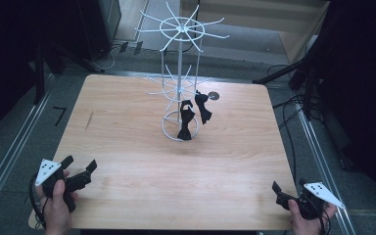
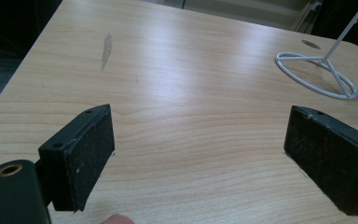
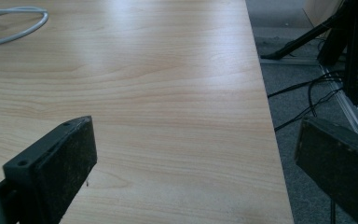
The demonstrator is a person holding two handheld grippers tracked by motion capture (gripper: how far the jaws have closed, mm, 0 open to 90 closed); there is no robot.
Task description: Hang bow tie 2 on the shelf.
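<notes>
The jaws of the left gripper [image 2: 198, 158] were spread wide, with nothing held between their black pads and bare wood seen in the gap; a fingertip was just glimpsed at the bottom edge of the left gripper view. The jaws of the right gripper [image 3: 205, 172] were likewise parted wide and empty, one set over the wood and the other out past the table's right edge, above grey floor and loose cables [image 3: 307, 100]. In the high view the left gripper [image 1: 81, 169] was held in the left hand [image 1: 56, 208] at the near left corner of the table [image 1: 127, 161], and the right gripper [image 1: 280, 193] was held in the right hand [image 1: 306, 220] at the near right corner, the two kept well apart. Each gripper was topped by a grey three-cornered plate. Toward the far middle of the table a white wire display stand [image 1: 180, 73] was placed upright on a ring base [image 2: 317, 74], with two tiers of radiating hooks. From the lower tier two black bow ties [image 1: 196, 115] were hung side by side, one lower and nearer than the other, its end reaching down inside the ring base. A small dark round mark [image 1: 213, 95] was seen on the wood just beyond the stand. A faint grey streak [image 2: 106, 49] was noted on the table's left part.
</notes>
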